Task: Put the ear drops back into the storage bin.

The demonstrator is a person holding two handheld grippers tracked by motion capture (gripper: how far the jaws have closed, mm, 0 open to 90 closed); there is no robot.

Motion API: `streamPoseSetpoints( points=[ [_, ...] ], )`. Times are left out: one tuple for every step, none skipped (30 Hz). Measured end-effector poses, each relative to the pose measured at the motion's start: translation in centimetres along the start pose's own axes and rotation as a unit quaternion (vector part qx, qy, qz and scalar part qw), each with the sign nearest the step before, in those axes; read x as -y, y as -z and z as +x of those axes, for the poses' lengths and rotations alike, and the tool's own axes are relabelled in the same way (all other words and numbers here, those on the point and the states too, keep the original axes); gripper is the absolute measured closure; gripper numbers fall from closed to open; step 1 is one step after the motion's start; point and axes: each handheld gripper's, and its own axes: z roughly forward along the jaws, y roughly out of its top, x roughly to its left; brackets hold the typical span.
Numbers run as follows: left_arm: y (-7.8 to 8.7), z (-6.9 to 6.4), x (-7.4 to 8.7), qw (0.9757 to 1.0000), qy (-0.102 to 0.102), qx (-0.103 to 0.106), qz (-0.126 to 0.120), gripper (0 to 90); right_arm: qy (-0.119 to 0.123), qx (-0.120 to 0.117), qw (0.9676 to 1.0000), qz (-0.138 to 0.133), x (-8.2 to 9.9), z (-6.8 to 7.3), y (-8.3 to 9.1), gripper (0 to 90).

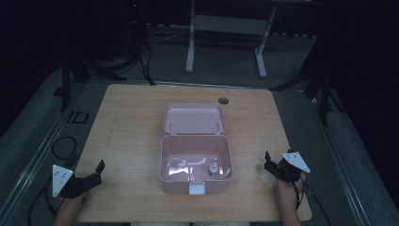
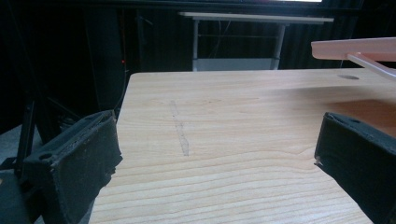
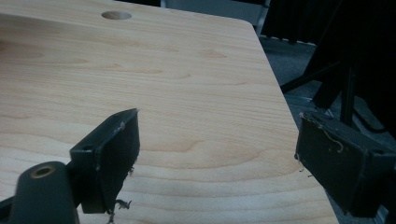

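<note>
At the left edge of the tabletop (image 1: 131, 122) the left gripper (image 1: 96, 172) rests low near the front corner, its fingers (image 2: 74, 163) spread wide with nothing between them; in the left gripper view bare wood lies between the two black pads and the pink lid (image 2: 355, 49) juts in at the upper right. It looks parked there, angled toward the middle, probably so that a short reach brings it to the box.

The box (image 1: 195, 162) sits at the centre of the tabletop near the front edge, its lid swung back and lying open behind it, likely so the inside can be reached from above. A small bottle (image 1: 213, 169) stands inside at the front right corner, with something pale and glossy lying on the floor beside it; I cannot tell what that is. A white latch (image 1: 197, 189) hangs at the front wall.

Right of the box, well apart from it, the right gripper (image 1: 270, 162) hovers by the tabletop's right edge, fingers (image 3: 109, 154) likewise released and empty, pointing toward the box.
</note>
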Motion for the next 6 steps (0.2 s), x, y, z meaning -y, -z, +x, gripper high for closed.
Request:
streamPoseSetpoints(
  points=[
    [0.00, 0.01, 0.00, 1.0000, 0.000, 0.000, 0.000, 0.4, 0.003, 0.000, 1.0000, 0.002, 0.01, 0.05, -0.05, 13.4],
    [0.00, 0.01, 0.00, 1.0000, 0.000, 0.001, 0.000, 0.4, 0.006, 0.002, 1.0000, 0.003, 0.01, 0.10, -0.05, 13.4],
    [0.00, 0.01, 0.00, 1.0000, 0.000, 0.001, 0.000, 0.4, 0.006, 0.001, 1.0000, 0.001, 0.01, 0.15, -0.04, 13.4],
    [0.01, 0.01, 0.00, 1.0000, -0.001, 0.001, 0.000, 0.4, 0.008, -0.002, 1.0000, 0.003, 0.00, 0.17, -0.06, 13.4],
    [0.01, 0.00, 0.00, 1.0000, -0.002, 0.001, 0.000, 0.4, 0.010, -0.002, 0.9999, 0.004, 0.00, 0.23, -0.05, 13.4],
    [0.01, 0.00, 0.00, 1.0000, -0.002, 0.001, 0.000, 0.4, 0.012, -0.001, 0.9999, 0.003, -0.01, 0.24, -0.05, 13.4]
  ],
)
